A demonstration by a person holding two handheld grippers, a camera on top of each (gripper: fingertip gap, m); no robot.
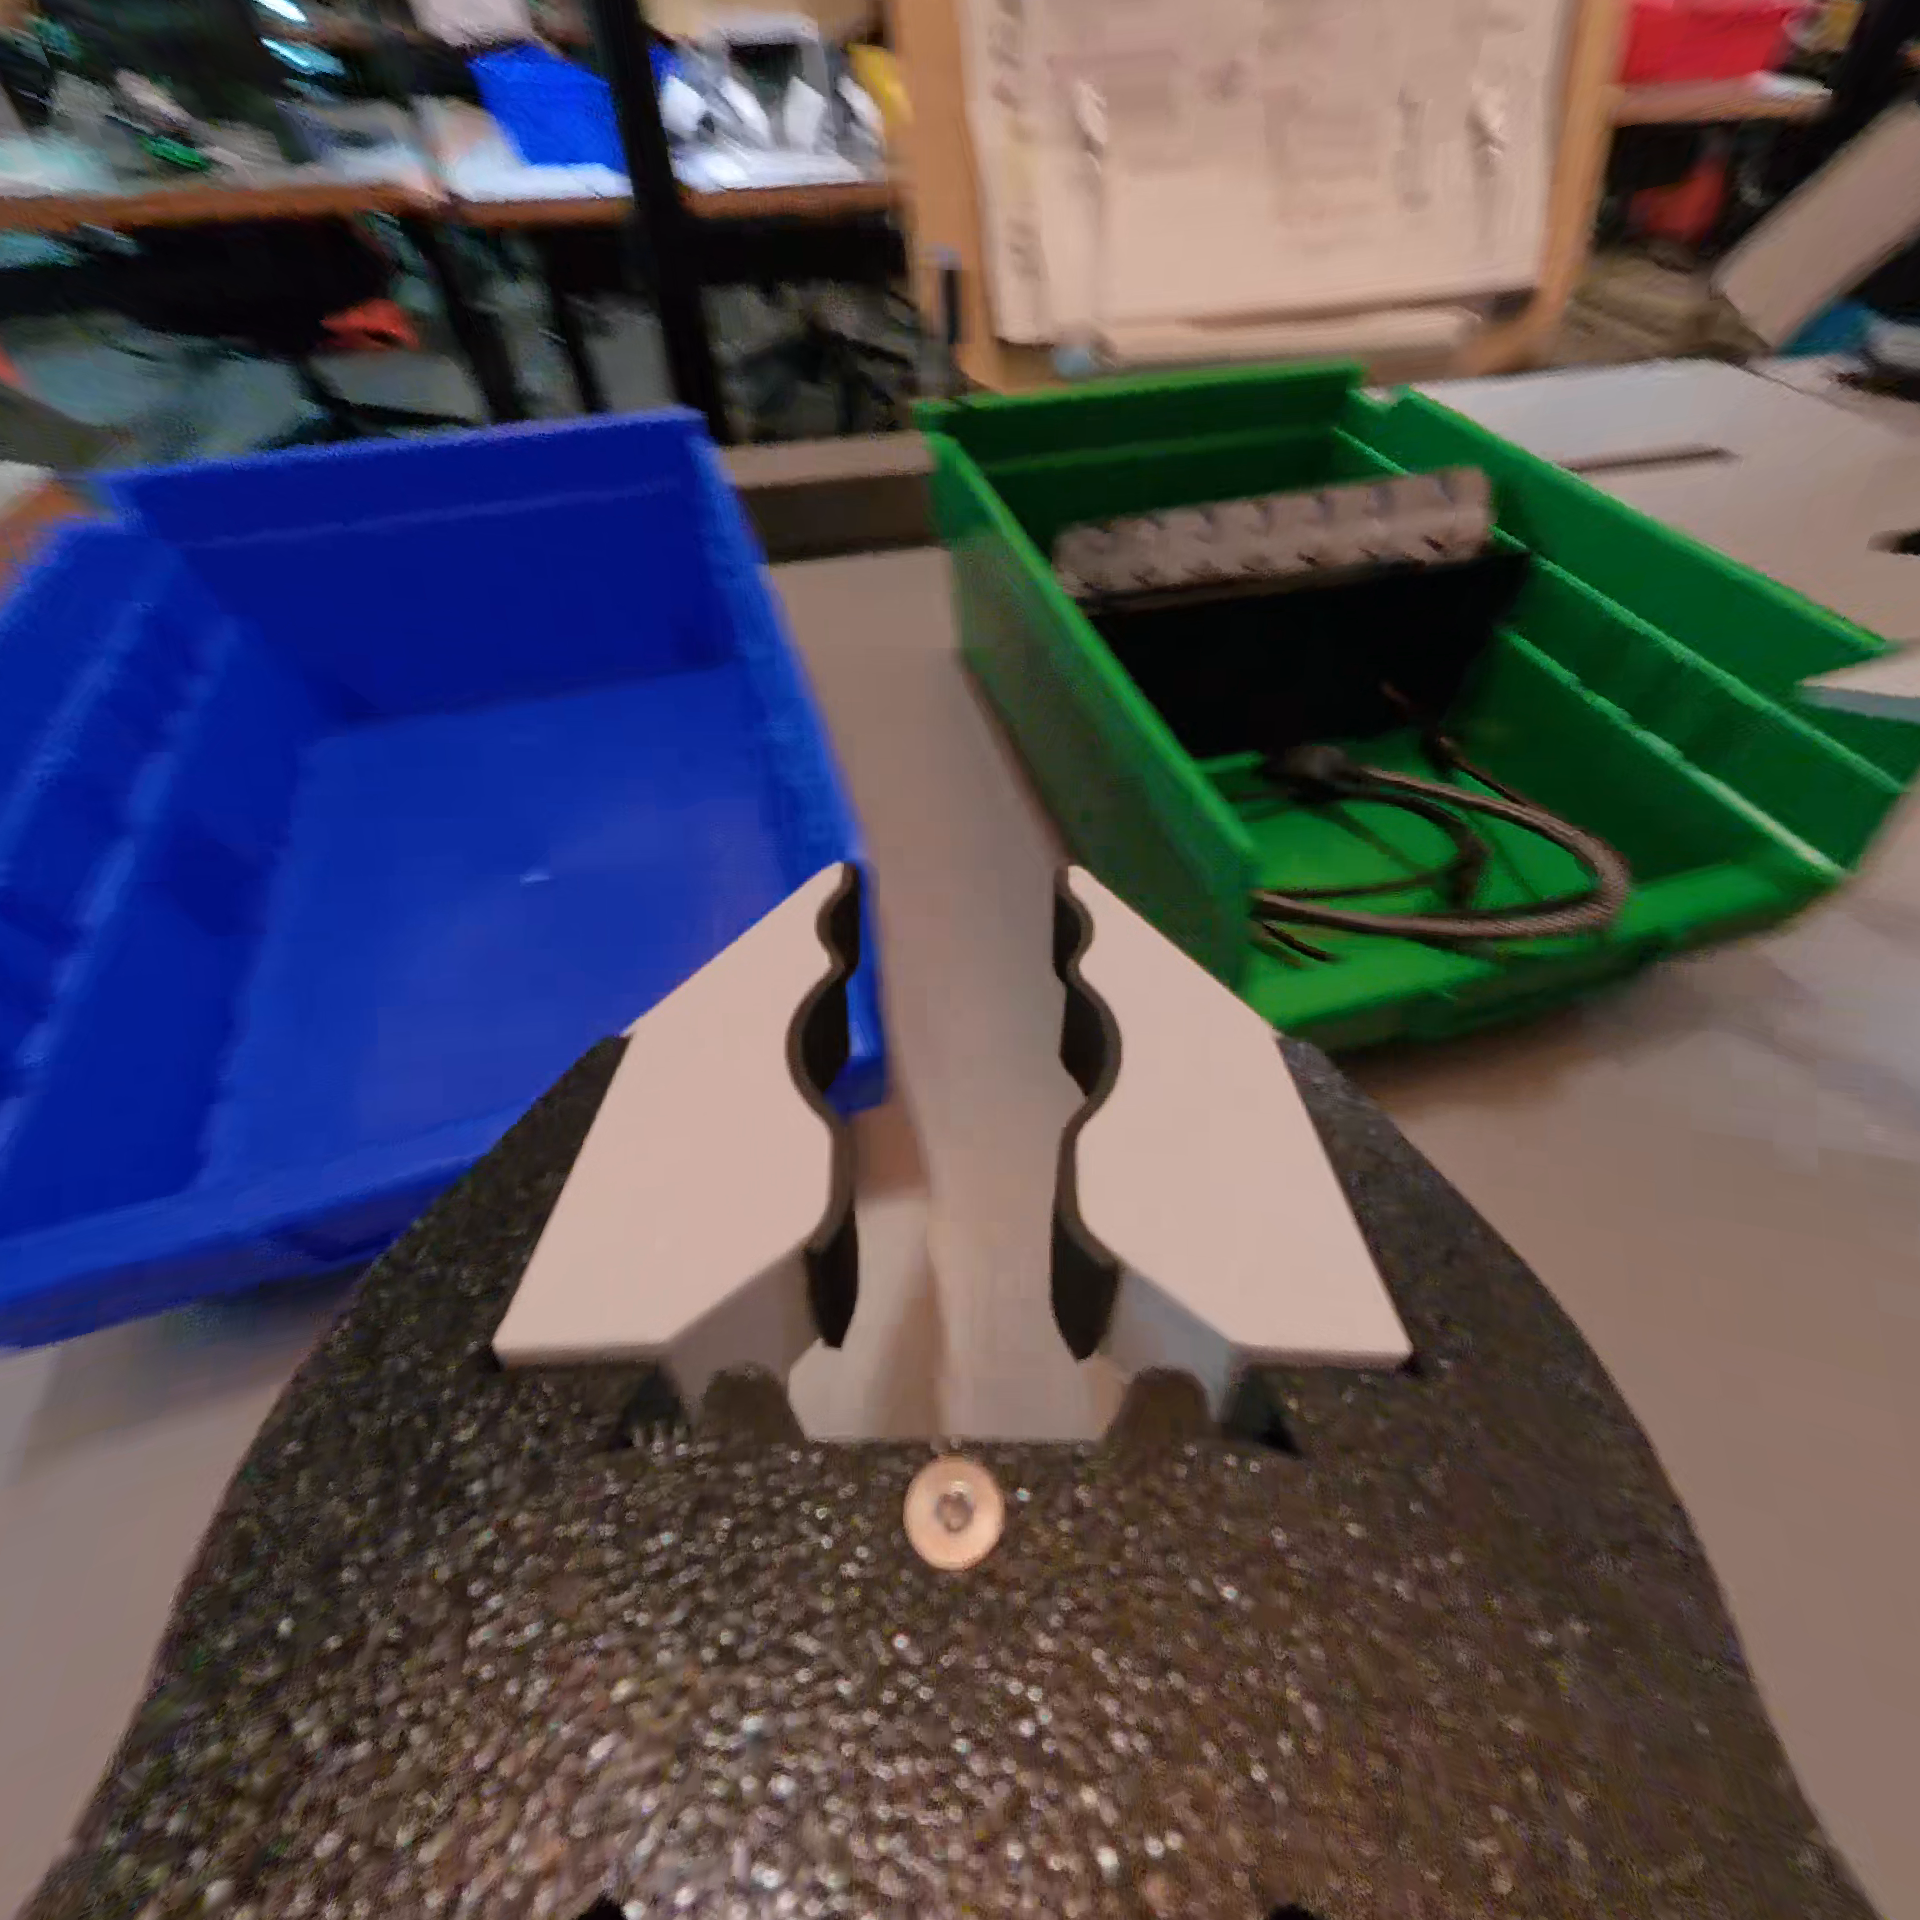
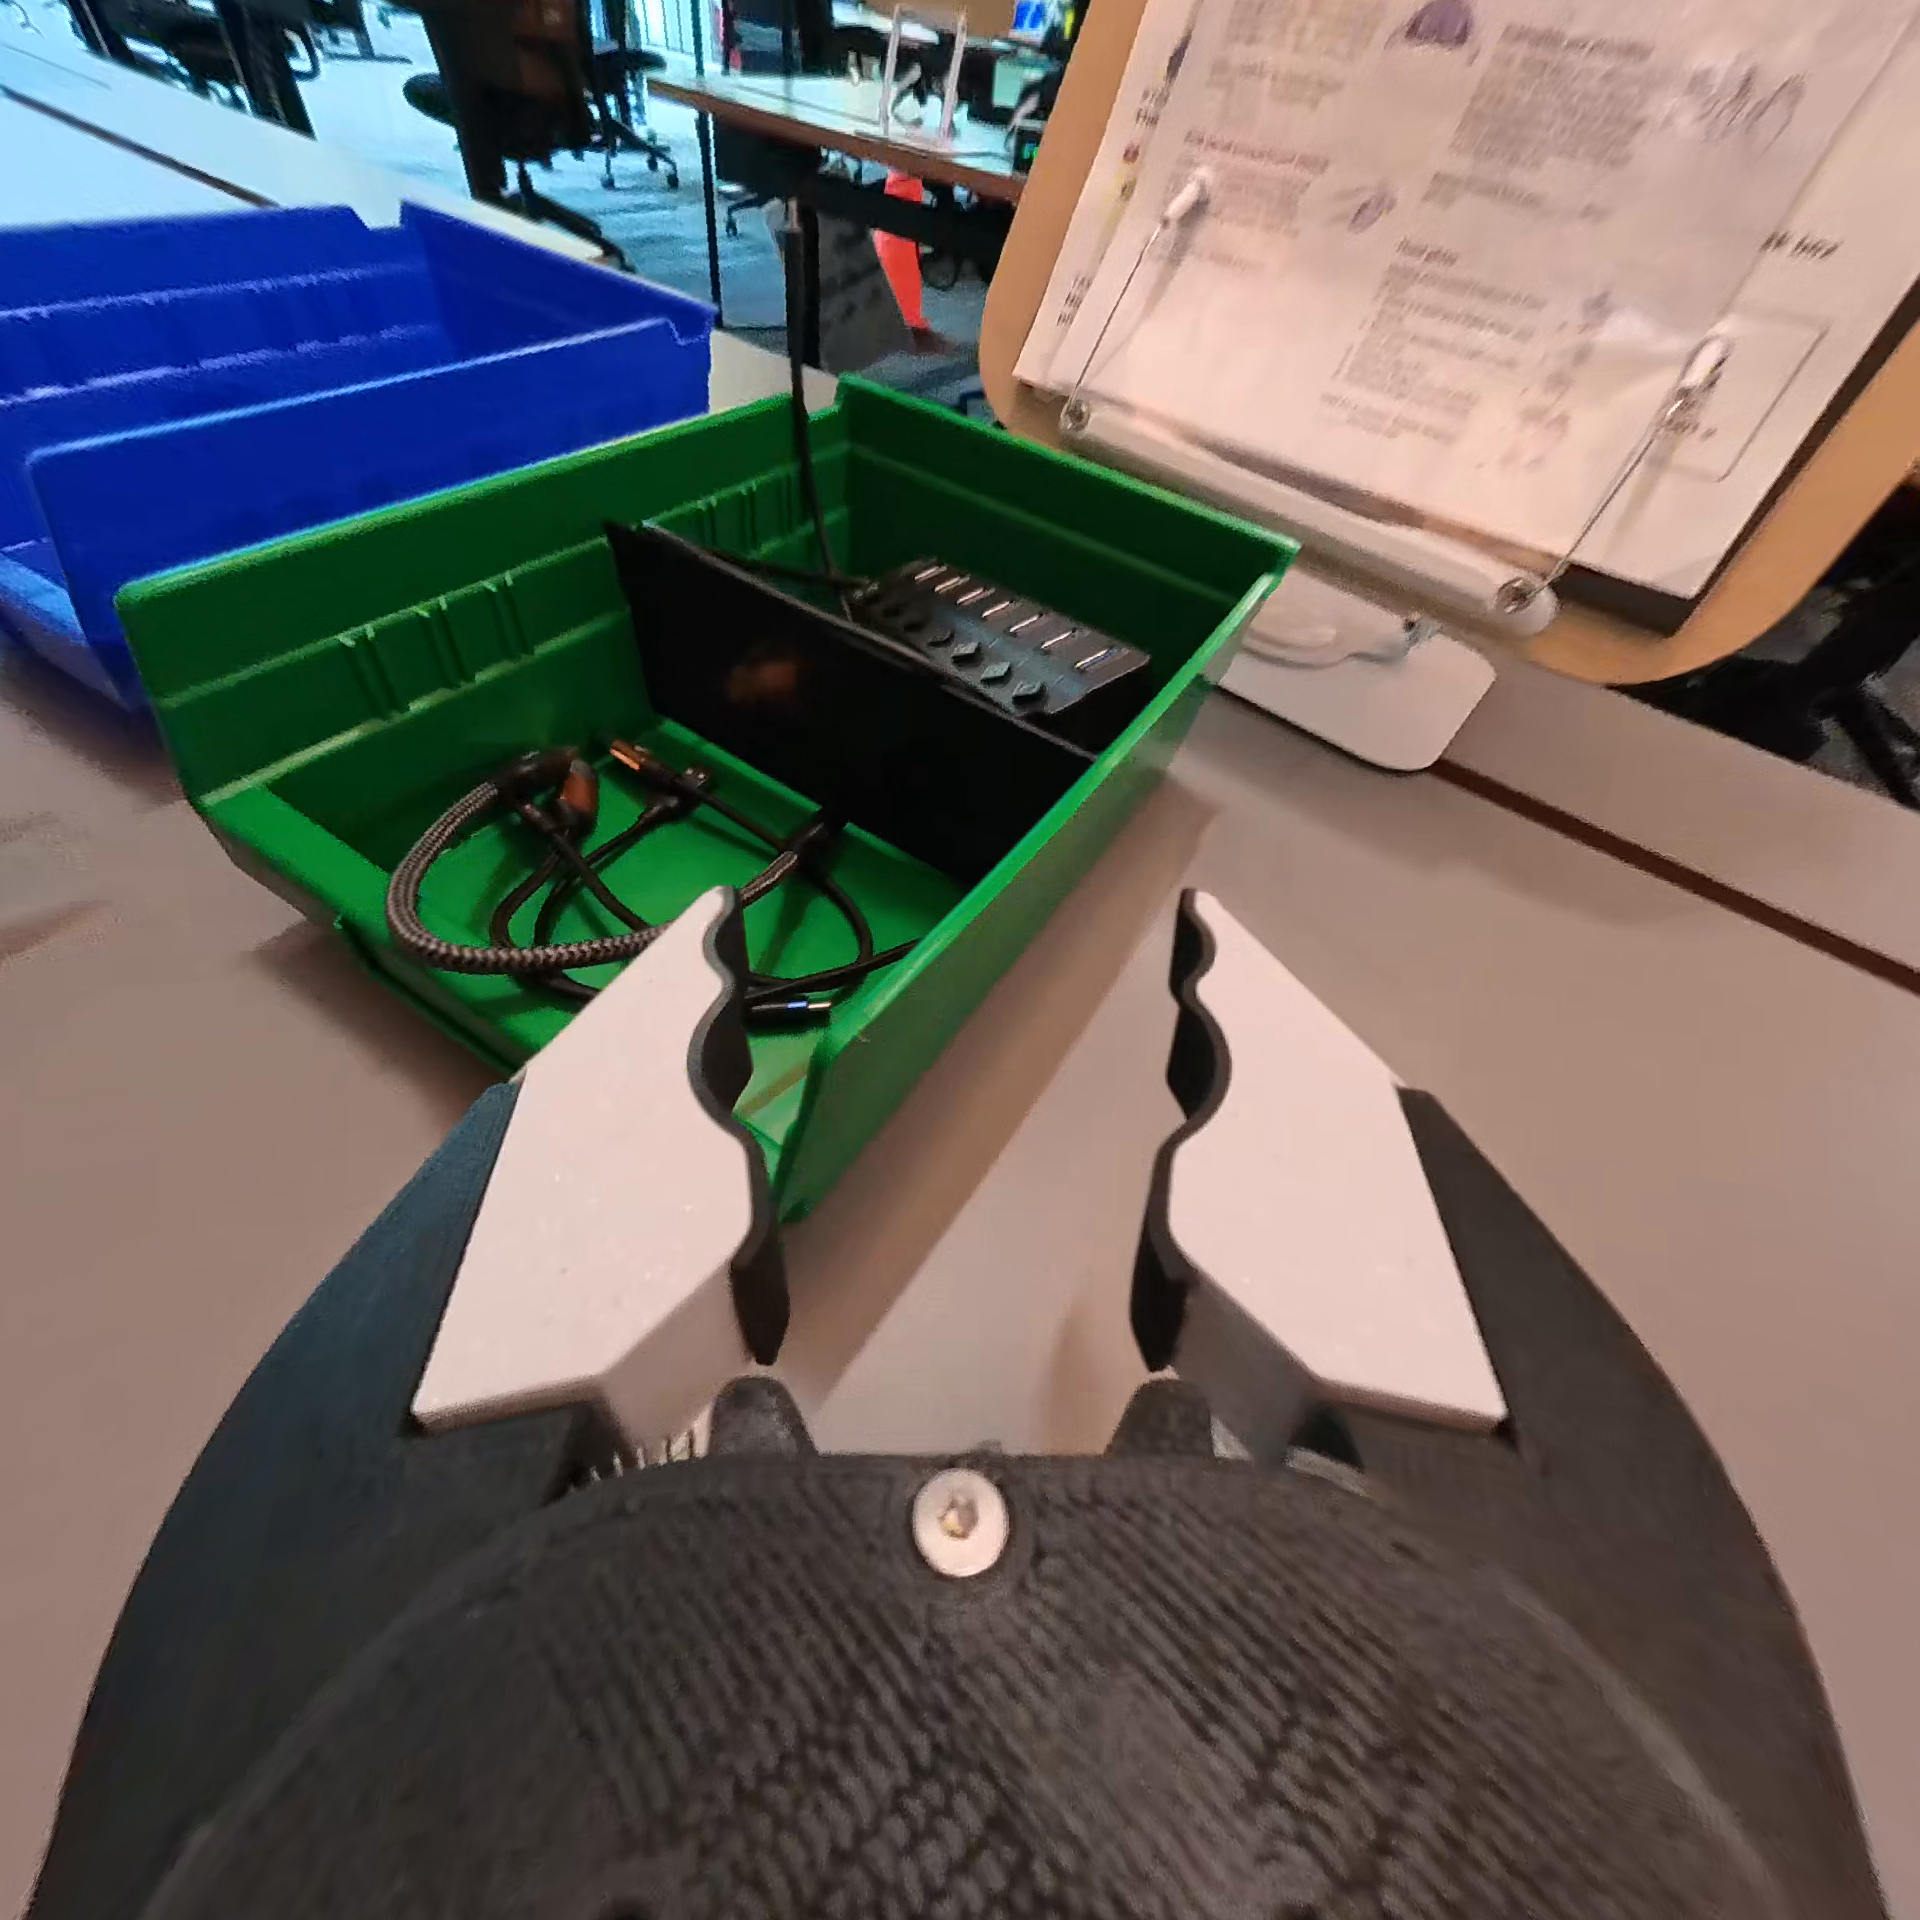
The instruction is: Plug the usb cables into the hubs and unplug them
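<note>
A green bin (image 2: pixel 987 914) on the grey table holds a black multi-port USB hub (image 2: pixel 1003 639) behind a black divider (image 2: pixel 831 717), and several loose black USB cables (image 2: pixel 582 883) in the front section. In the left wrist view the same bin (image 1: pixel 1081 748) shows the hub (image 1: pixel 1273 530) and the cables (image 1: pixel 1455 862). My left gripper (image 1: pixel 958 883) is open and empty, above the table between the two bins. My right gripper (image 2: pixel 956 914) is open and empty, just outside the green bin's near right corner.
A blue bin (image 1: pixel 416 831) stands left of the green one, also seen in the right wrist view (image 2: pixel 312 364). A wooden document stand with papers (image 2: pixel 1455 312) stands behind the green bin. Bare table (image 2: pixel 1558 1039) lies to the right.
</note>
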